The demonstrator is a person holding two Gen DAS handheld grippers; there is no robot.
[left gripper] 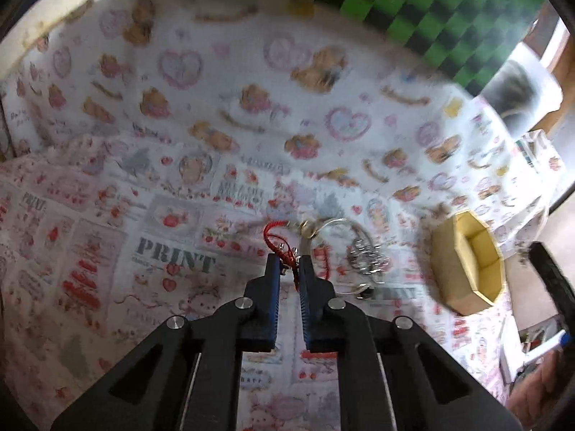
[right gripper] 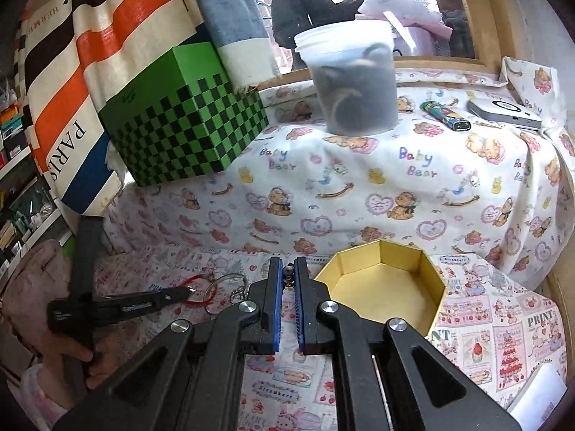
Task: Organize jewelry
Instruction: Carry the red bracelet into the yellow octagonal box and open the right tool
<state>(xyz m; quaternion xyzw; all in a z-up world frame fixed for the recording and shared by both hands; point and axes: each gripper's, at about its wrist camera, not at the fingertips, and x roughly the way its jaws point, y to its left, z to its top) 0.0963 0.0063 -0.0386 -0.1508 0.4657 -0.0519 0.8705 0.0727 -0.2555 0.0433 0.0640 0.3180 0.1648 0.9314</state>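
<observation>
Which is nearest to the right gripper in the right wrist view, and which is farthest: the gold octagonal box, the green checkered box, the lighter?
From the right gripper:
1. Gold octagonal box, just right of the fingertips.
2. Green checkered box, up on the left.
3. Lighter, far back right.

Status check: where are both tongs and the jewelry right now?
Left tongs shut on red cord. Right tongs pinching a small dark bead. Gold octagonal box empty, beside right tongs. Key rings on cloth.

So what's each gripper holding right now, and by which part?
Left gripper pinches the red cord of the keyring bundle, rings trailing free. Right gripper grips a small dark bead piece; where exactly cannot be told.
</observation>
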